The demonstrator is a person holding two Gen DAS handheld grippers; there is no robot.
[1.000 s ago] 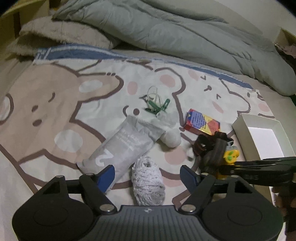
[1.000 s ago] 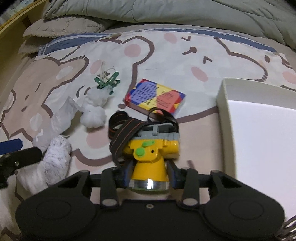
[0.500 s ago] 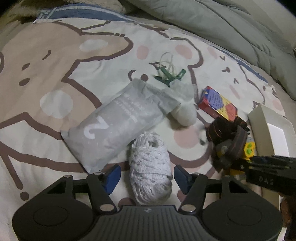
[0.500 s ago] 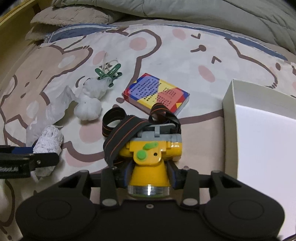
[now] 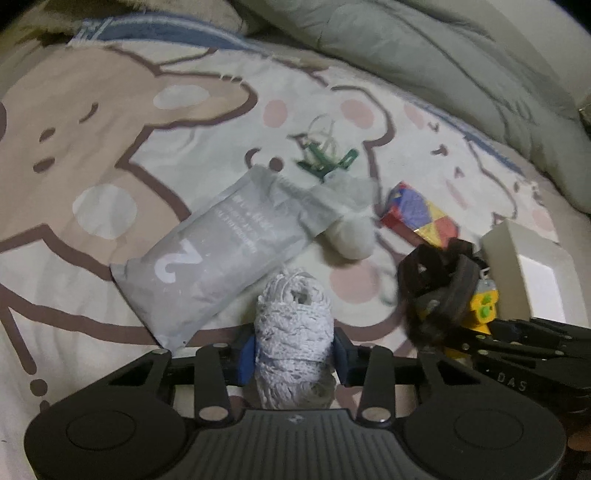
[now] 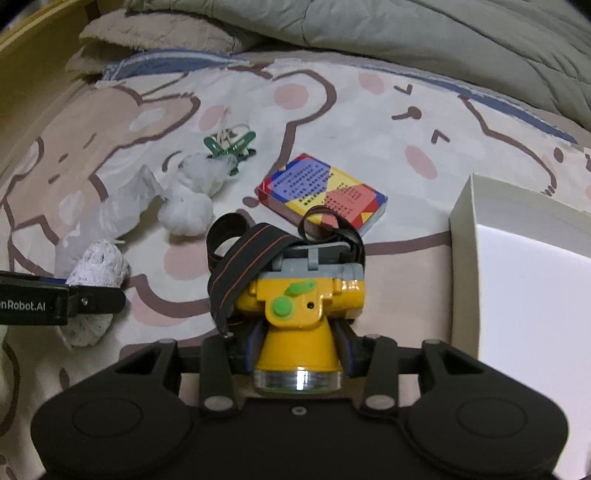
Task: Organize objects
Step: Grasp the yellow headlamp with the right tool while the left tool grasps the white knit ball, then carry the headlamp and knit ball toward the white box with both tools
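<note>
My left gripper (image 5: 293, 356) is shut on a white ball of string (image 5: 293, 332), which lies low on the bear-print bedsheet; the ball also shows in the right wrist view (image 6: 98, 264). My right gripper (image 6: 297, 341) is shut on a yellow headlamp (image 6: 299, 310) with a black elastic strap (image 6: 240, 266); the headlamp also shows in the left wrist view (image 5: 480, 308). An open white box (image 6: 517, 277) lies just right of the headlamp, also seen in the left wrist view (image 5: 532, 273).
On the sheet lie a grey pouch marked 2 (image 5: 218, 251), a white cotton ball in thin plastic (image 6: 188, 210), green clips (image 6: 231, 146) and a colourful card box (image 6: 321, 192). A grey duvet (image 6: 369, 26) is heaped at the back.
My left gripper moved forward around the ball of string and its fingers closed on it. The right gripper stayed shut on the headlamp and raised it slightly.
</note>
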